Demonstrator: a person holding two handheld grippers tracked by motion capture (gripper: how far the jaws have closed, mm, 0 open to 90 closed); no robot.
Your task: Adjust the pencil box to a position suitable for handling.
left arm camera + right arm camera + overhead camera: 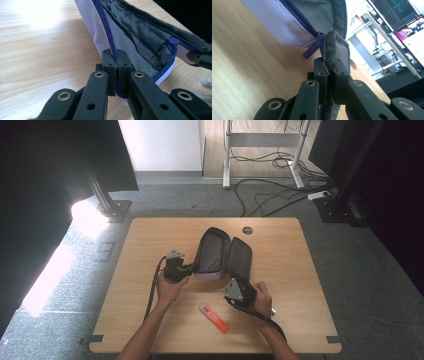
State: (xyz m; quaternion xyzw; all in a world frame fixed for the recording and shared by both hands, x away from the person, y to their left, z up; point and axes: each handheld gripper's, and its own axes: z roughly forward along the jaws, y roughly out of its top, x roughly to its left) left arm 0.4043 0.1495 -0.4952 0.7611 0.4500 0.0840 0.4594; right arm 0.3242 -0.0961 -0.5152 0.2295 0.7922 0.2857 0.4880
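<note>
Grey pouch (220, 254) with blue zipper (110, 37); orange-and-white marker (214, 318).

A pale wooden worktop (150, 240) carries an orange marker with a white cap (214, 318), lying on a slant near its front edge. A round cable hole (247, 230) sits close to the worktop's far edge. Beyond it, grey carpet (170, 195) bears a tangle of black cables (270, 195) and a white power strip (318, 195). White legs of a desk frame (226, 155) stand on a wooden floor behind. Bright light falls on the carpet at the left (87, 217). A lit monitor (412, 37) shows in the right gripper view.
</note>
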